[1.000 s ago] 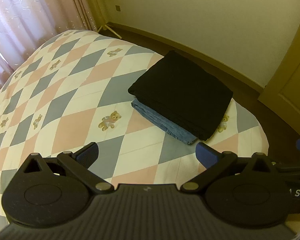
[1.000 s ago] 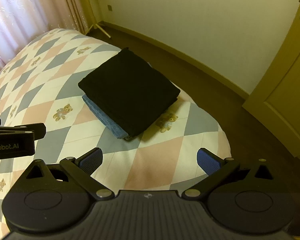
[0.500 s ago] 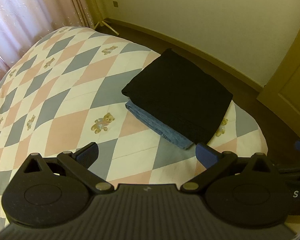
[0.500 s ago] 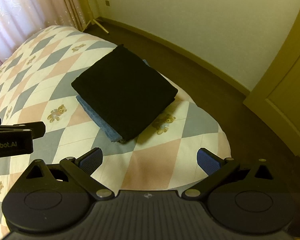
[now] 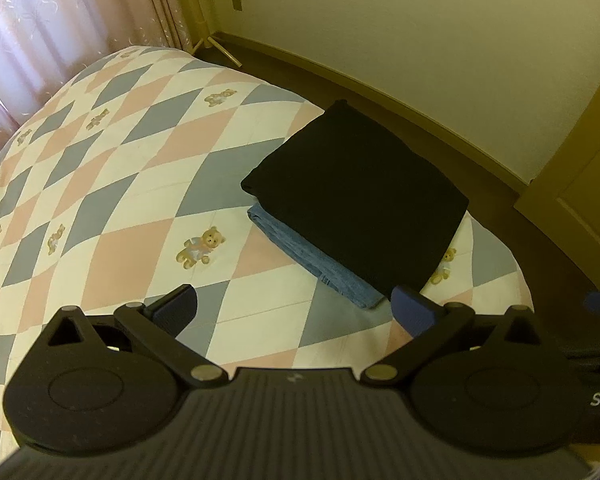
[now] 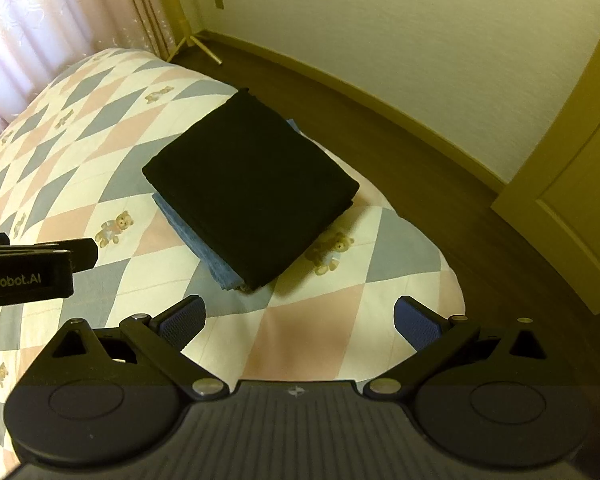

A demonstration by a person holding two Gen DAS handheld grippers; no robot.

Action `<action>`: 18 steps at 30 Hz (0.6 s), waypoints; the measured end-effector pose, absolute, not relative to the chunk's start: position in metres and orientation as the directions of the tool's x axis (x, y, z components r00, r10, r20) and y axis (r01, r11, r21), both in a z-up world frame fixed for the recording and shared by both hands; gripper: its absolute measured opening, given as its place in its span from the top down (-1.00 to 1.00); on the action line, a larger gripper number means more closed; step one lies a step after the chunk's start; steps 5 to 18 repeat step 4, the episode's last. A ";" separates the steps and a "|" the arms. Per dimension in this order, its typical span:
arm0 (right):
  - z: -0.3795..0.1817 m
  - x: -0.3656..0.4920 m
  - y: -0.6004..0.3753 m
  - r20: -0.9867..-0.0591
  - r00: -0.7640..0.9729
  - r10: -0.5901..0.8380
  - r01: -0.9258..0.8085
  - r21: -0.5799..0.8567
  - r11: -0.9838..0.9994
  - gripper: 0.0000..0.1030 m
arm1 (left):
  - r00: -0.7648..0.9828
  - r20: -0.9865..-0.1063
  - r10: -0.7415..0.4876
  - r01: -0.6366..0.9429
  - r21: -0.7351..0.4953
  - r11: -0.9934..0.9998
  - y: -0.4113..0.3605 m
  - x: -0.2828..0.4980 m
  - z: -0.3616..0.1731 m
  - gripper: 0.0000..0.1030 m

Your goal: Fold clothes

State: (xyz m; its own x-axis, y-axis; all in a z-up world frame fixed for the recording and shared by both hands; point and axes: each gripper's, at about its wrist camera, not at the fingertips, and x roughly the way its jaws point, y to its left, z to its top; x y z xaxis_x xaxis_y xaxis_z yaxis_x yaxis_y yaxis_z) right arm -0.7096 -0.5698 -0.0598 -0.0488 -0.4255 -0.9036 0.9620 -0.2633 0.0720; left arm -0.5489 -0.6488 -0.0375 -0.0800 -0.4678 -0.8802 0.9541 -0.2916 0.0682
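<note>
Cream walls, dark wood flooring and pink sheer curtains are seen around a bed, with a yellowish door at the right. Most of both views is filled by the bed's quilt of pink, grey and white diamonds printed with small teddy bears.

Near the quilt's far right corner a folded black garment, squarish and flat, is stacked on a folded blue denim garment; only the denim's near edge is exposed. The stack is set diagonally, one corner pointing away toward the wall.

From the left gripper the stack is found ahead and to the right; from the right gripper it is found ahead and slightly left. The right gripper is judged the better centred on it. Both are held above the quilt, short of the stack, touching nothing.

On each gripper the blue-padded fingers are spread wide, with nothing between them. The left gripper's black body is caught at the left edge of the right wrist view.

Nothing is seen between grippers and stack. No unfolded clothing is visible, so the folding is judged finished or nearly so.
</note>
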 end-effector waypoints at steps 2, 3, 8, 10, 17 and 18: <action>-0.059 -0.710 -0.569 -0.902 -0.048 -0.429 0.962 0.073 -0.263 -1.00 | -0.090 -0.881 -0.464 0.955 0.057 -0.292 -0.649 -0.548 -0.037 -0.99; -0.058 -0.710 -0.569 -0.901 -0.048 -0.431 0.962 0.074 -0.262 -1.00 | -0.095 -0.882 -0.462 0.955 0.050 -0.293 -0.650 -0.548 -0.037 -0.99; -0.058 -0.710 -0.569 -0.901 -0.047 -0.432 0.962 0.075 -0.262 -1.00 | -0.101 -0.881 -0.462 0.955 0.044 -0.293 -0.649 -0.547 -0.037 -0.99; -0.058 -0.710 -0.569 -0.901 -0.047 -0.432 0.962 0.075 -0.262 -1.00 | -0.101 -0.881 -0.462 0.955 0.044 -0.293 -0.649 -0.547 -0.037 -0.99; -0.058 -0.710 -0.569 -0.901 -0.047 -0.432 0.962 0.075 -0.262 -1.00 | -0.101 -0.881 -0.462 0.955 0.044 -0.293 -0.649 -0.547 -0.037 -0.99; -0.058 -0.710 -0.569 -0.901 -0.047 -0.432 0.962 0.075 -0.262 -1.00 | -0.101 -0.881 -0.462 0.955 0.044 -0.293 -0.649 -0.547 -0.037 -0.99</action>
